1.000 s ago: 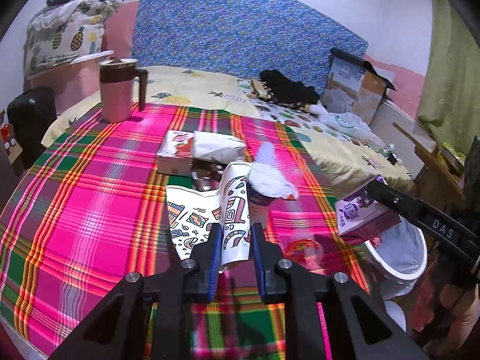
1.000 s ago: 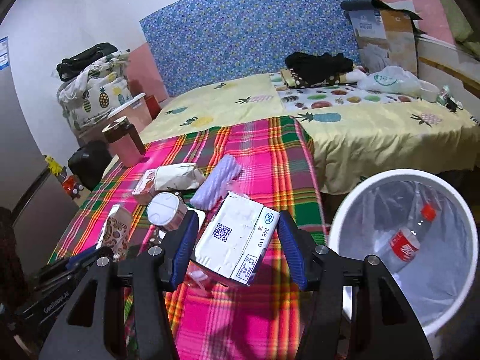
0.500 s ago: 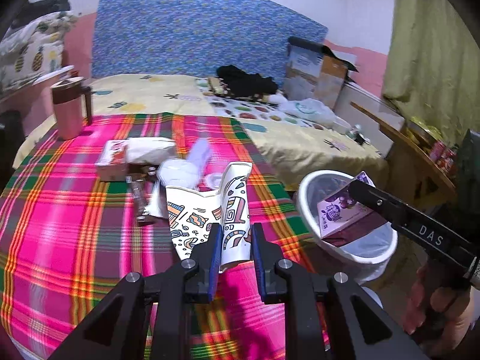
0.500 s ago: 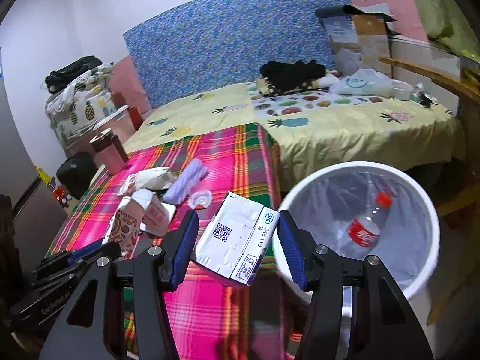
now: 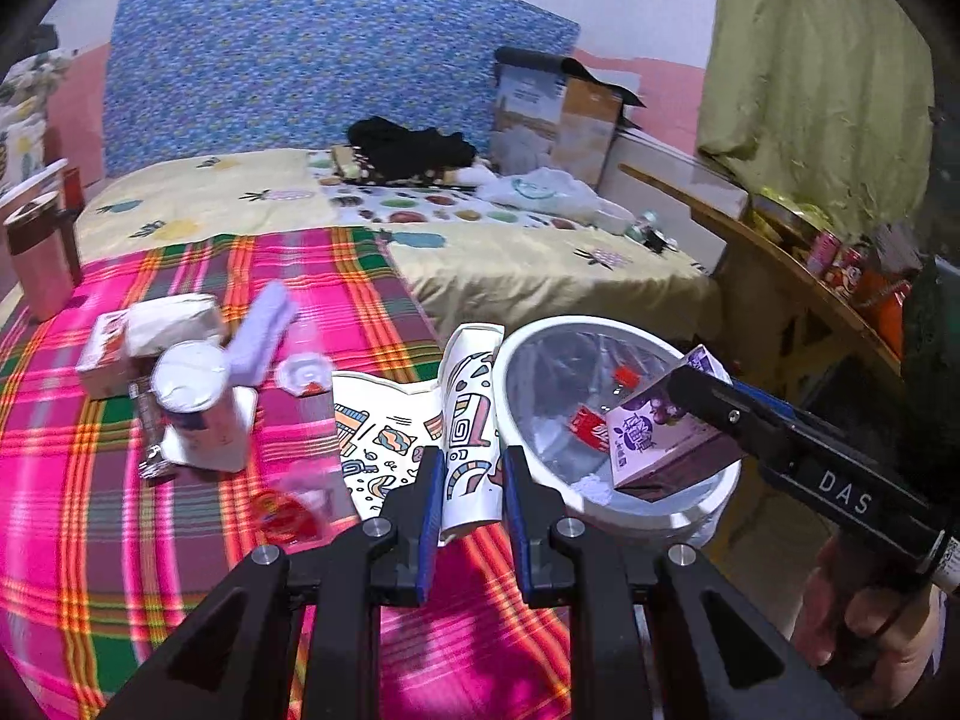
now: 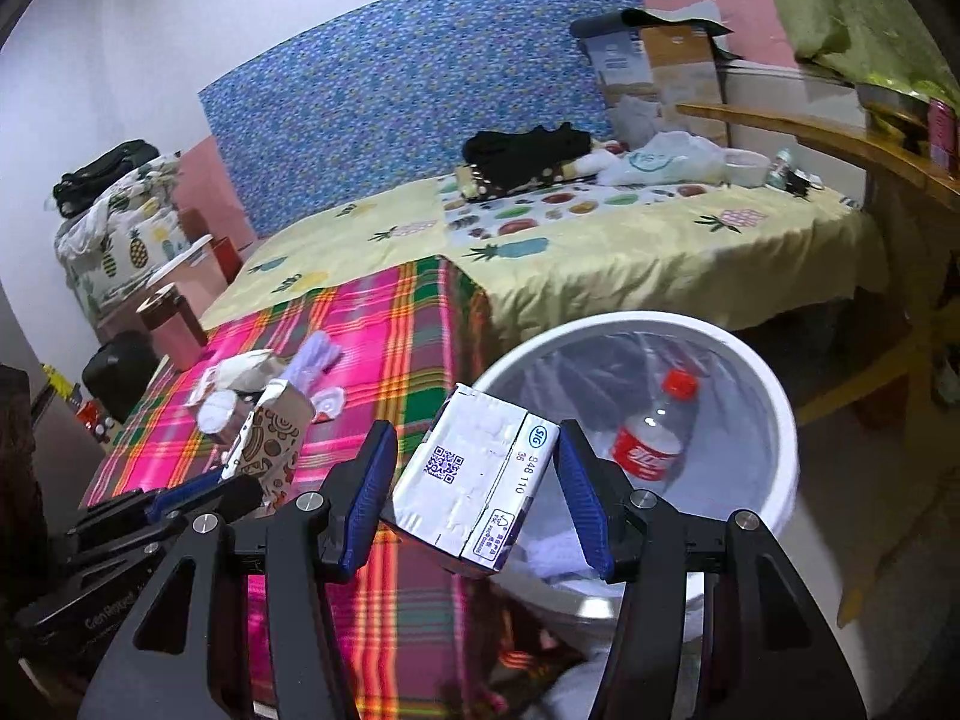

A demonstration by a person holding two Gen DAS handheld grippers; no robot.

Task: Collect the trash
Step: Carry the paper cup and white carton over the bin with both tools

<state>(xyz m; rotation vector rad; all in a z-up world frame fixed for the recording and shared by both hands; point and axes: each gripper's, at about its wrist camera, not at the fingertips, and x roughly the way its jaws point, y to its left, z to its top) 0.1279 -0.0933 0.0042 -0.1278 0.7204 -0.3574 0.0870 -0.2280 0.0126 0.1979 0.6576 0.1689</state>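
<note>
My left gripper (image 5: 471, 483) is shut on a flattened paper cup (image 5: 468, 420) with colourful doodles, held above the plaid table edge beside the white trash bin (image 5: 636, 519). In the right wrist view the same cup (image 6: 270, 435) shows at the left. My right gripper (image 6: 477, 483) is shut on a purple drink carton (image 6: 480, 480), white underside facing the camera, hovering at the bin's (image 6: 774, 414) near rim. From the left wrist view the carton (image 5: 660, 432) hangs over the bin's opening. A red-labelled plastic bottle (image 6: 651, 444) lies inside the bin.
On the pink plaid table (image 5: 90, 480) lie a white-lidded cup (image 5: 192, 402), a tissue pack (image 5: 168, 324), a lilac wrapper (image 5: 264, 330), a small lid (image 5: 306, 375) and a pink mug (image 5: 39, 264). A bed (image 6: 660, 240) lies behind; a wooden shelf (image 5: 798, 288) stands right of the bin.
Both grippers have swung to the right with their loads. The bin has come nearer: the carton went from above the plaid table to over the bin's rim, and the paper cup reached the table edge.
</note>
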